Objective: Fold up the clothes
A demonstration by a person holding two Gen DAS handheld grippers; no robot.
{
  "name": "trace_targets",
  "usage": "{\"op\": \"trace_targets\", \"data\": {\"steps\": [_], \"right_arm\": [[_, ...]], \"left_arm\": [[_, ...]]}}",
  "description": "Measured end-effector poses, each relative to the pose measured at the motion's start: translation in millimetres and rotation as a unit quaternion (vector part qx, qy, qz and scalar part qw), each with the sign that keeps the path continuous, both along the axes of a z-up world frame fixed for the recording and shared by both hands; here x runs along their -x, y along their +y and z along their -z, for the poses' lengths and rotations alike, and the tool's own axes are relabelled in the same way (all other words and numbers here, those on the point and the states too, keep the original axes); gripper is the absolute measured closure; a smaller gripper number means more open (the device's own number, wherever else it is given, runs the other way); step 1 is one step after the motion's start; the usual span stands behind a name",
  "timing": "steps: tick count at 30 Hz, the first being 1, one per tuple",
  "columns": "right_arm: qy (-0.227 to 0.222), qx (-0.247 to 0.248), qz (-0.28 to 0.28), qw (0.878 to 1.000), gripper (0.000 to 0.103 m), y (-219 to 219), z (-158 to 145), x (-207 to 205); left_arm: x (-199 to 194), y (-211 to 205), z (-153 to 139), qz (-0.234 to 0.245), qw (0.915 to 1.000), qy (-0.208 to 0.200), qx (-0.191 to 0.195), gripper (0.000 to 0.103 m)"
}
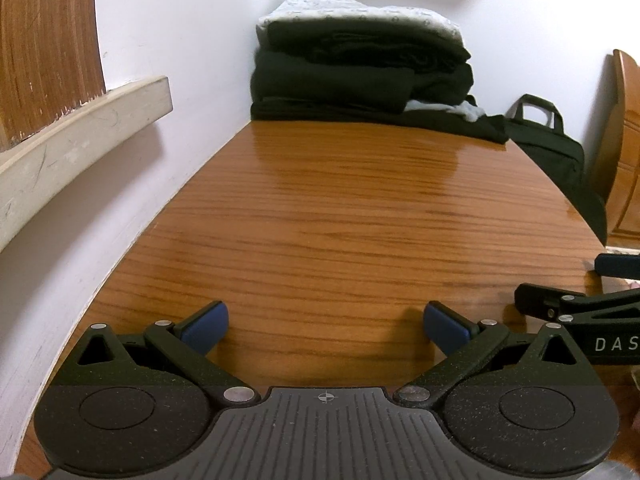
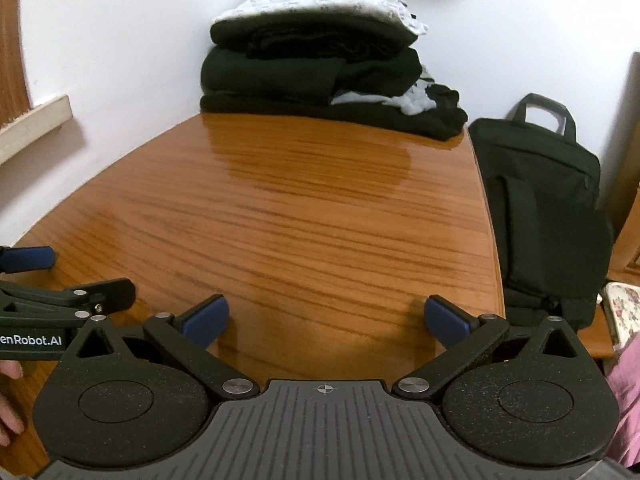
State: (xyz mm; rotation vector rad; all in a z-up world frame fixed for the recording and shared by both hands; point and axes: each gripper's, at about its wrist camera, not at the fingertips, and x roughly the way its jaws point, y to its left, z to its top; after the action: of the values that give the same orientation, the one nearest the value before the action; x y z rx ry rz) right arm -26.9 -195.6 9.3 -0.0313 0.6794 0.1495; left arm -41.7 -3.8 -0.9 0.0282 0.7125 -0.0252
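Note:
A stack of folded clothes [image 1: 360, 72] [image 2: 316, 68] sits at the far end of the wooden table [image 1: 340, 220] [image 2: 300, 220], against the wall: dark garments with a white patterned one [image 1: 340, 6] [image 2: 316, 0] on top and a pale piece [image 2: 408, 100] poking out low on the right. My left gripper [image 1: 326, 326] hovers open over the near part of the table, nothing between its blue pads. Beside it my right gripper [image 2: 326, 320] is open too and holds nothing. Each gripper shows at the edge of the other's view.
A dark bag with handles [image 2: 548, 208] [image 1: 556, 148] stands off the table's right edge. A white wall runs along the left, with a pale ledge [image 1: 80, 148]. A wooden cabinet [image 1: 624, 152] stands far right. Floral fabric [image 2: 620, 304] and pink cloth [image 2: 628, 392] lie at the right.

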Motion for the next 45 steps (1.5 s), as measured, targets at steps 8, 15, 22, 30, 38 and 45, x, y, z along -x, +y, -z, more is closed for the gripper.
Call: {"op": "trace_targets", "data": {"steps": [8, 15, 22, 30, 38, 45], "right_arm": [[0.0, 0.0, 0.015, 1.0, 0.0, 2.7, -1.3, 3.3], [0.0, 0.0, 0.031, 1.0, 0.0, 4.8, -1.8, 6.6], [0.001, -0.001, 0.037, 0.999, 0.0, 5.1, -2.2, 8.1], [0.001, -0.001, 0.037, 0.999, 0.0, 5.0, -2.4, 8.2], [0.001, -0.002, 0.037, 0.999, 0.0, 4.5, -2.2, 8.4], [0.001, -0.002, 0.038, 0.999, 0.0, 4.3, -2.1, 8.5]], "left_arm": [[-0.8, 0.5, 0.1, -0.004, 1.0, 0.0, 0.0, 0.0], [-0.8, 1.1, 0.9, -0.005, 1.0, -0.001, 0.0, 0.0], [-0.8, 1.8, 1.3, -0.004, 1.0, -0.001, 0.0, 0.0], [-0.7, 2.0, 1.4, -0.004, 1.0, -0.001, 0.0, 0.0], [-0.5, 2.3, 1.5, -0.003, 1.0, -0.001, 0.0, 0.0], [-0.4, 2.2, 1.2, -0.003, 1.0, -0.001, 0.0, 0.0]]}}
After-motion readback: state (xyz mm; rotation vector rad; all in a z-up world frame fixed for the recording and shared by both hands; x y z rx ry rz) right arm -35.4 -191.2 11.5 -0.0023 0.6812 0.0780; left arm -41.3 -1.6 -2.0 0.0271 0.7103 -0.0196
